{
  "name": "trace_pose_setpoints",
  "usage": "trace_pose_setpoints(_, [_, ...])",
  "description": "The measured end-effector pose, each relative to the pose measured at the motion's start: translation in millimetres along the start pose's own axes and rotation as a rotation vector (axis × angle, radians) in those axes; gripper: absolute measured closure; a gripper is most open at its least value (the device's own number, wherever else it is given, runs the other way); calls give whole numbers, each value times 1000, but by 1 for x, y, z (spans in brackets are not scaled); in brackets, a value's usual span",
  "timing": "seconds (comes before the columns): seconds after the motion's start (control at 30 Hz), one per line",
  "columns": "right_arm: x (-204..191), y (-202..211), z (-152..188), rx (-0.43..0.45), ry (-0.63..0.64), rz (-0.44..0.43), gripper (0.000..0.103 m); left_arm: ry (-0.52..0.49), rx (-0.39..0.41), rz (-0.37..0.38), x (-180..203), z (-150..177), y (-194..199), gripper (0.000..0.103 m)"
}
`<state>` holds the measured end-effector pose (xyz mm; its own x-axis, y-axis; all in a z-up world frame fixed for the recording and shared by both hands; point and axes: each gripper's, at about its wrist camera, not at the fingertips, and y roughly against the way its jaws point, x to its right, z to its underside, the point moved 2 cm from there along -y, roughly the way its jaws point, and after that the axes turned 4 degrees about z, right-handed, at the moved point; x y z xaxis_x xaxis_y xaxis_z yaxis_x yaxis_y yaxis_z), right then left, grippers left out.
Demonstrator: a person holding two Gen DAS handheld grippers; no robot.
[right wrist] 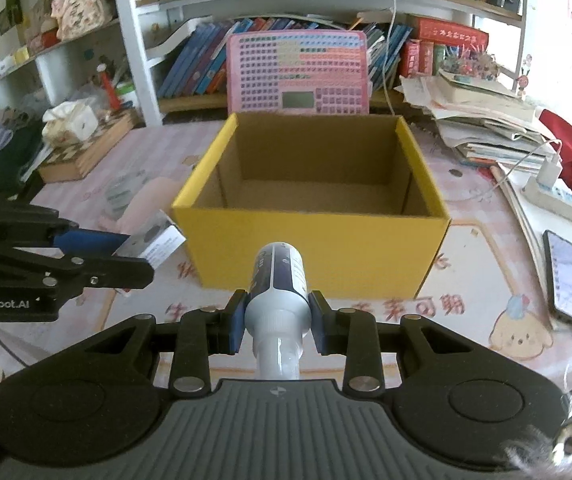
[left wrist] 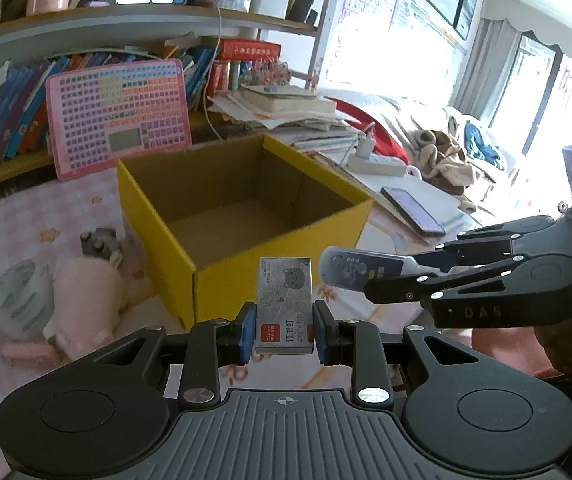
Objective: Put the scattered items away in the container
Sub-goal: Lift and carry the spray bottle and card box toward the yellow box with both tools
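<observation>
Your open yellow cardboard box (right wrist: 318, 252) sits on the pink-patterned table (right wrist: 466, 196), its inside bare. Your right gripper (right wrist: 277, 320) pinches a white bottle (right wrist: 278, 280) just before the box's near wall, and your left gripper (left wrist: 285, 330) clamps a small staple box (left wrist: 285, 304) beside it.

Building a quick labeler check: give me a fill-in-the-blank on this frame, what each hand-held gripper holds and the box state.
1. The left hand-held gripper is shut on a small box of ____.
2. The right hand-held gripper is shut on a white ____.
3. The yellow cardboard box has ____ inside it so far.
4. A pink ____ leans against the books behind the yellow cardboard box.

Missing words: staples; bottle; nothing; keyboard toy
</observation>
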<state>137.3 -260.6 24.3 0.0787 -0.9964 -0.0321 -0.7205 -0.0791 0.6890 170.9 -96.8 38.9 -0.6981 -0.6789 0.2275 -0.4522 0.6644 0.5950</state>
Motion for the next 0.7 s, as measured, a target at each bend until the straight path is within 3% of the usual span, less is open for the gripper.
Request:
trace_pose_setpoints(0.4, [44,-22,-64,111,53,-72,73,-25,84,-60,0,-61,-28,75])
trace_pose_setpoints(0.53, [53,-49,-82,102,87,-95,73,-16,69,-89,-11,-77,-48,75])
trace_pose_setpoints(0.7, [58,-100,-94,34,174,-96,73,-35,-4,-136,-30,-90,-87,75])
